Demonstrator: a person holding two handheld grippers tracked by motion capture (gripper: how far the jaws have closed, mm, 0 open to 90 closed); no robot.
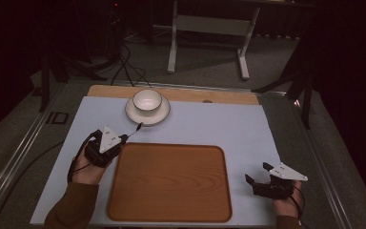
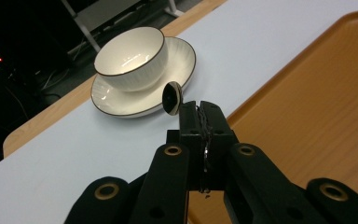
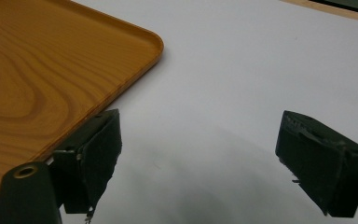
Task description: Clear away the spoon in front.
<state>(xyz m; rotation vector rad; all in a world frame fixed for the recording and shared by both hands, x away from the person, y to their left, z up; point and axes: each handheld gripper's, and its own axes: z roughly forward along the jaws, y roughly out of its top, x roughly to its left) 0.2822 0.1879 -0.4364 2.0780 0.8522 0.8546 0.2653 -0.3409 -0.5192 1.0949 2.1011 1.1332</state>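
Observation:
A white bowl (image 1: 147,99) (image 2: 130,58) with a dark rim sits on a white saucer (image 1: 160,113) (image 2: 116,100) at the far middle of the mat. My left gripper (image 1: 123,139) (image 2: 200,114) is shut on a small dark spoon (image 1: 137,127) (image 2: 172,98), whose head points toward the saucer and hovers just short of it. My right gripper (image 1: 258,173) (image 3: 200,140) stands open over the bare mat, right of the wooden tray (image 1: 169,181) (image 3: 37,70), with nothing between its jaws.
A pale blue mat (image 1: 219,124) covers the wooden table (image 1: 181,93). The tray lies front and centre between both hands. Beyond the far edge, dark floor with cables (image 1: 128,67) and a white stand (image 1: 209,28).

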